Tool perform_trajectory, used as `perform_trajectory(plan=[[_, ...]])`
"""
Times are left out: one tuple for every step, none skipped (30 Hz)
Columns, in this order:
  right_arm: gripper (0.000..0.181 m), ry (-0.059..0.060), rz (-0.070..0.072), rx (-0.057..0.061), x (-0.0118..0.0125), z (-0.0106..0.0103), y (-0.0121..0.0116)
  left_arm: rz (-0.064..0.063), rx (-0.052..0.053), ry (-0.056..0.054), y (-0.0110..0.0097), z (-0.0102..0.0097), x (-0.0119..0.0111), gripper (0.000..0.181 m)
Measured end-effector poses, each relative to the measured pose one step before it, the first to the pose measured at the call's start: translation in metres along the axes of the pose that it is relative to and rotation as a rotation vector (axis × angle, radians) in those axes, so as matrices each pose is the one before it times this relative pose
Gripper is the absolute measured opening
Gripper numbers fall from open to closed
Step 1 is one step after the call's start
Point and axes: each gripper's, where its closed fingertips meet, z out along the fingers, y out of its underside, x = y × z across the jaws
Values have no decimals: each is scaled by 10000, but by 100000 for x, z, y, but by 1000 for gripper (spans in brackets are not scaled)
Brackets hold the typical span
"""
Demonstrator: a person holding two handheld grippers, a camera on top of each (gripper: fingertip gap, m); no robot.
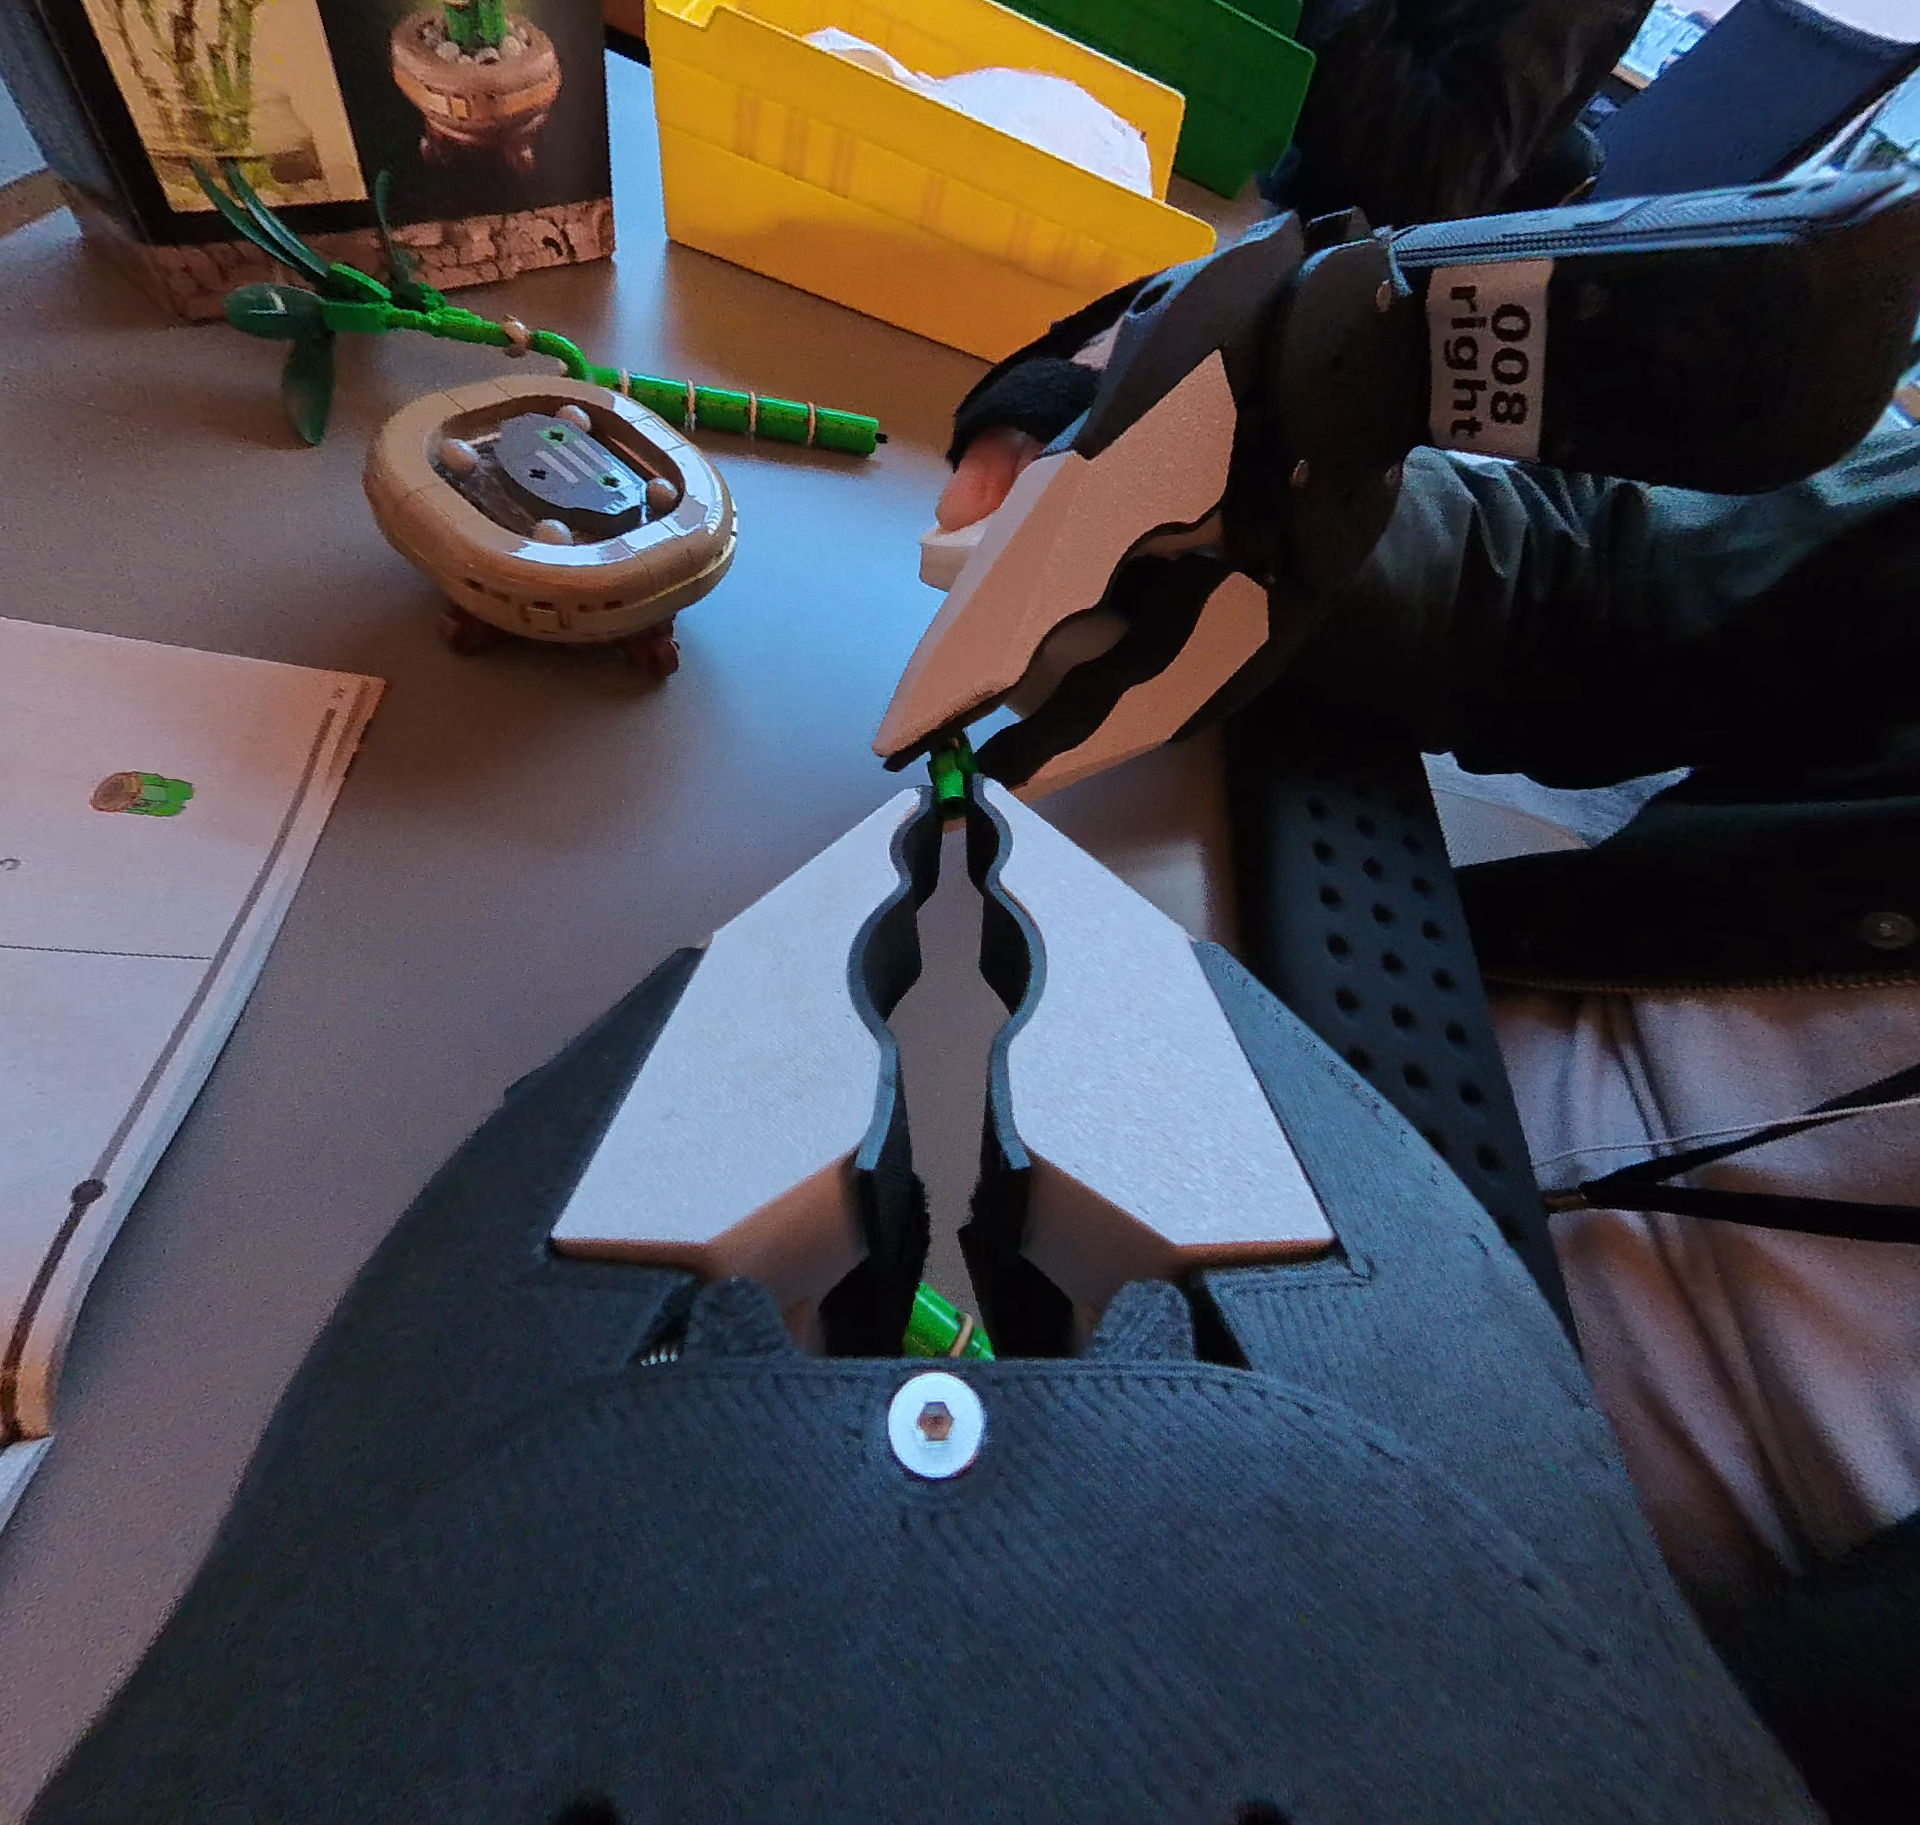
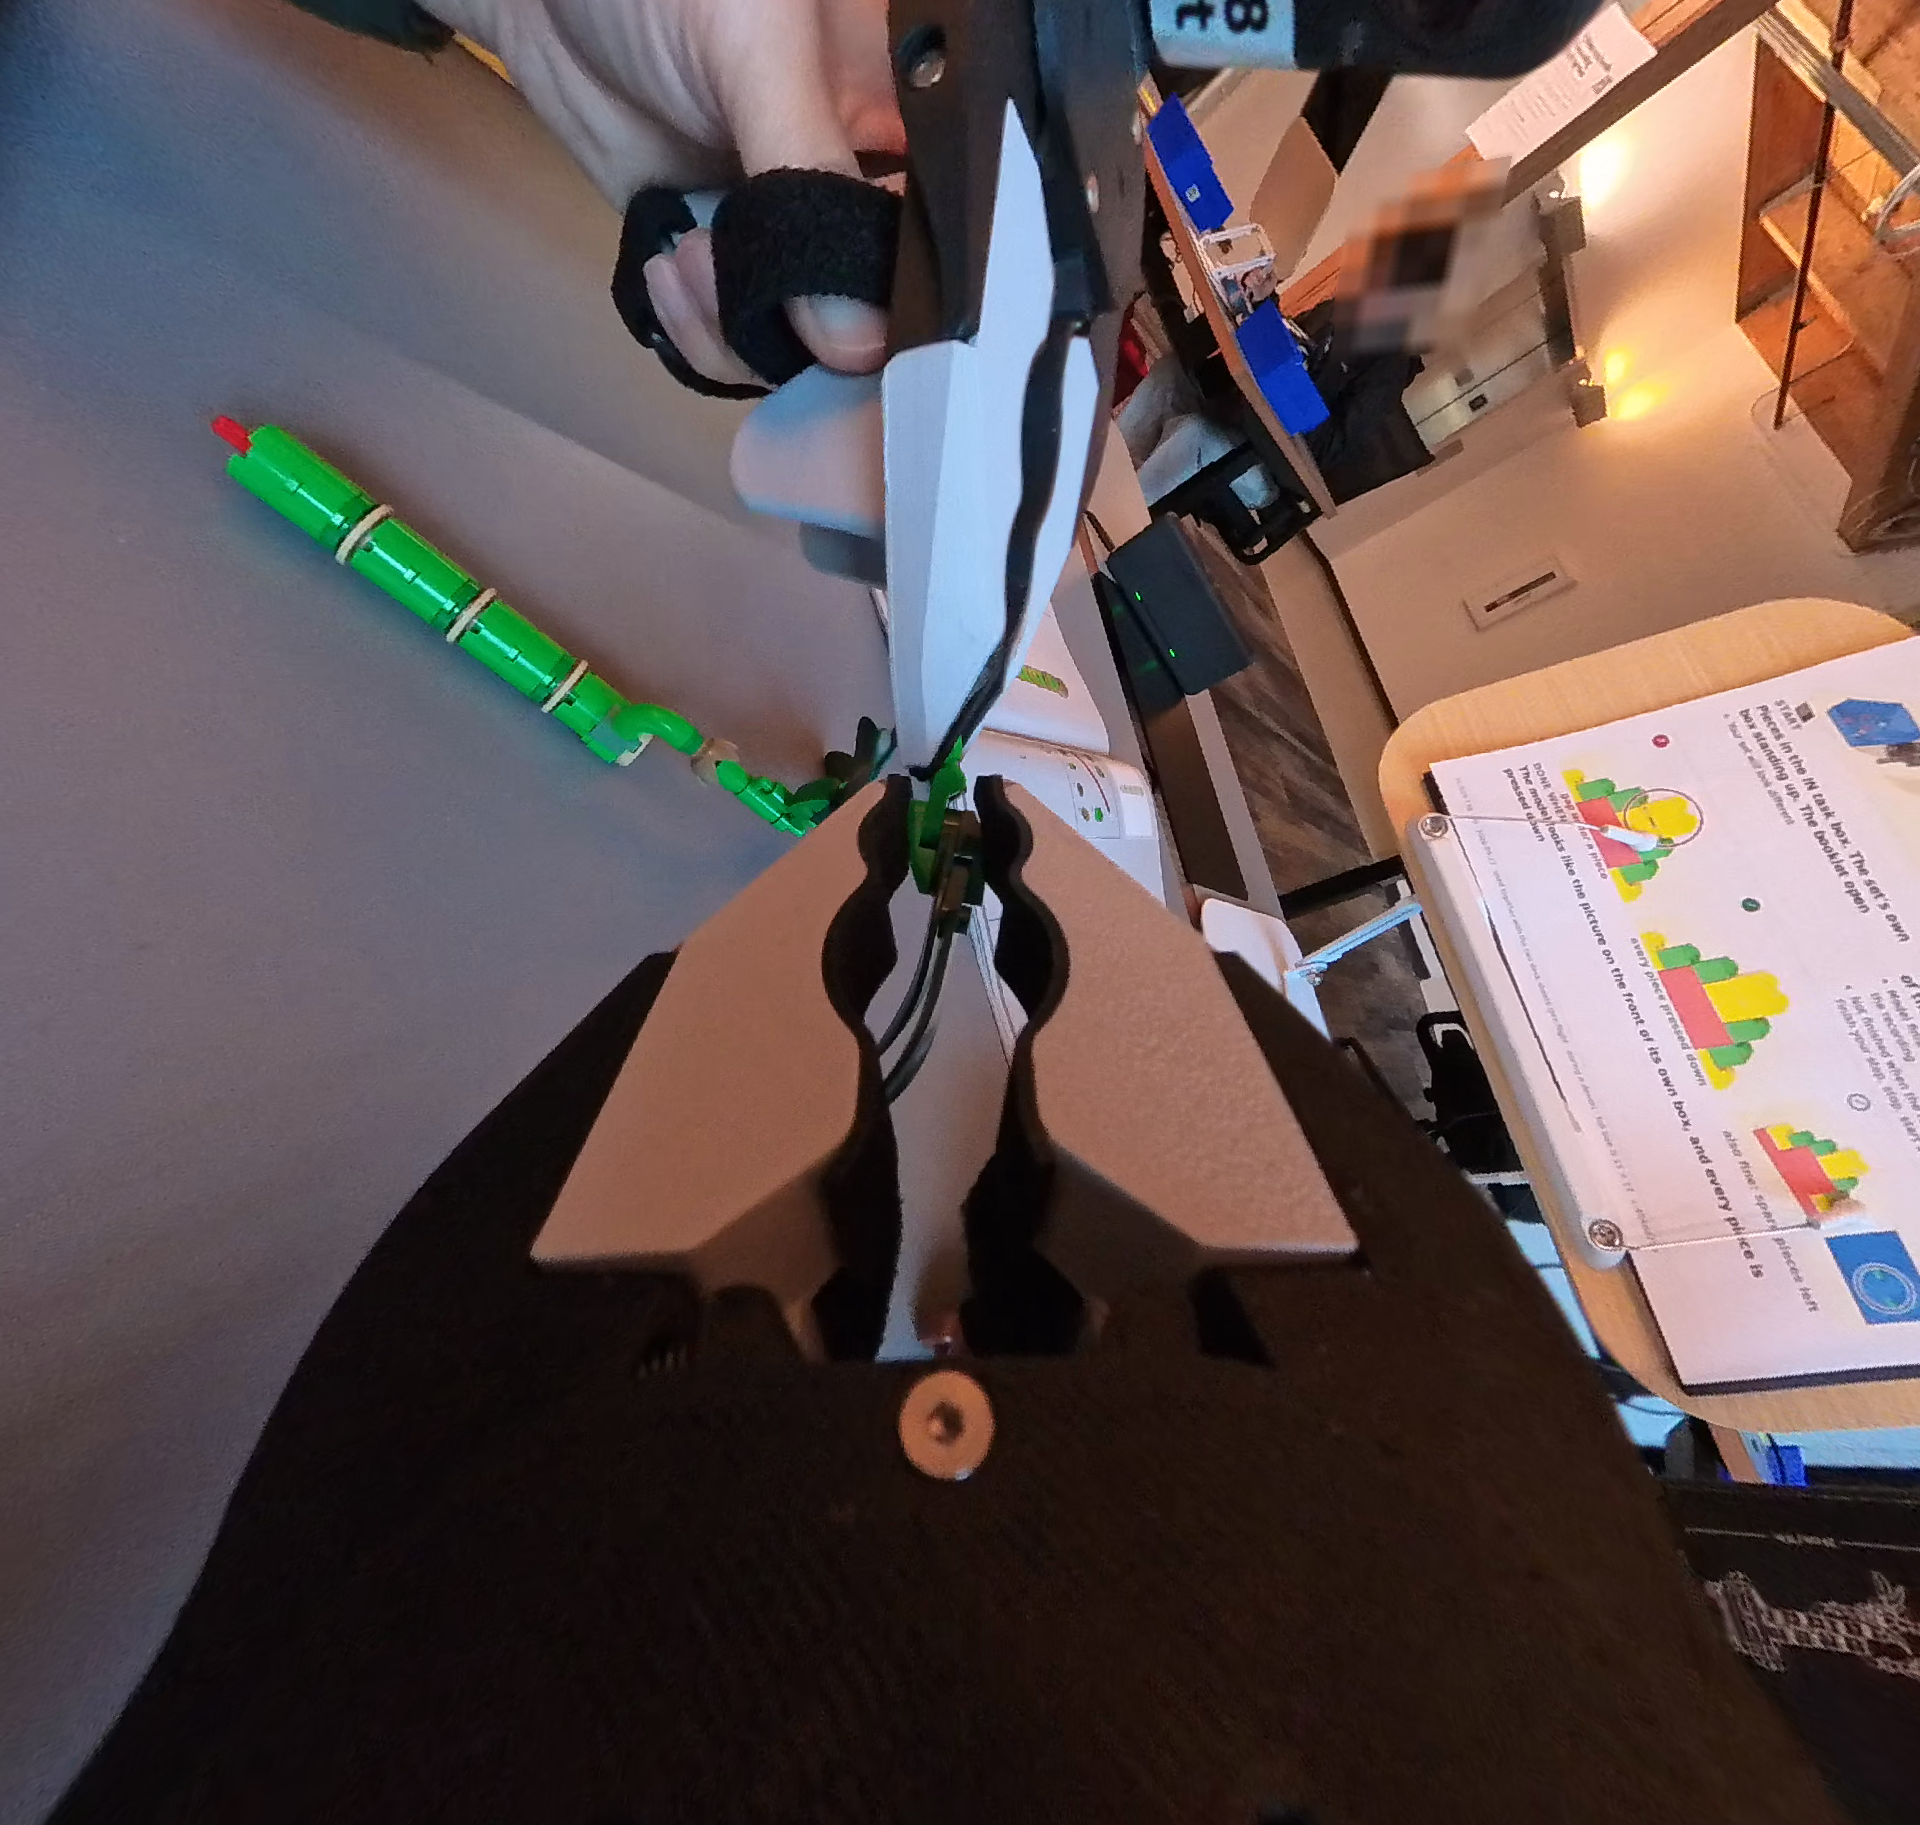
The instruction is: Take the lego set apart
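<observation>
Lego stalk piece | pinched tip-to-tip by left gripper, right gripper | above table edge

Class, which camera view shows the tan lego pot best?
The left wrist view: the tan lego pot stands whole and unobstructed on the table. The right wrist view does not show it at all.

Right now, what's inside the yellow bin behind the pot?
The yellow bin holds something white and crumpled, like paper or plastic wrap, seen in the left wrist view. Its front wall covers the lower part, so anything beneath the white stuff can't be seen.
</observation>
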Motion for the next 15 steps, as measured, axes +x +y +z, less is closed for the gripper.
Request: perform_trajectory(plan=[[13, -64, -34, 26, -100, -70, -38, 115, -41, 55, 68, 18, 121, 3], [13, -130, 27, 46, -152, -79, 11, 120, -95, 23, 124, 65, 101, 3], [13, -84, -15, 96, -109, -93, -31, 25, -78, 77, 78, 55, 116, 3], [13, 13, -69, 81, 18, -121, -104, -133, 50, 155, -61, 9, 134, 3], [13, -13, -88, 76, -24, -115, -109, -250, 68, 230, -37, -8, 154, 3], [13, -32, -29, 72, -80, -35, -127, -181, 33, 223, 37, -10, 123, 3], [12, -15, -70, -123, -77, -12, 190, -131, -93, 34, 195, -98, -98, 3], [13, 364, -275, -1027, 695, -287, 2015, -92, -100, -618, 205, -886, -1119, 3], [13, 281, -25, -262, 790, -522, 1473, -129, 560, -327, -729, -1779, -865, 3], [12, 214, 691, 684, 1022, -904, -316, -449, 1001, 250, -1635, -2179, -142, 2], [13, 196, 613, 617, 1023, -739, -1127, -269, 854, 487, -1648, -1713, 558, 2], [12, -57, 196, 399, 213, -224, -1097, 185, 356, 336, -832, -775, 785, 2], [12, -65, 10, 135, -183, 175, -482, 566, -43, 32, -27, 13, 560, 2], [12, -218, -83, -90, -566, 384, 112, 688, -176, 76, 309, 515, 664, 2], [13, -533, -98, -308, -1078, 496, 635, 696, -36, 281, 174, 736, 961, 3]])
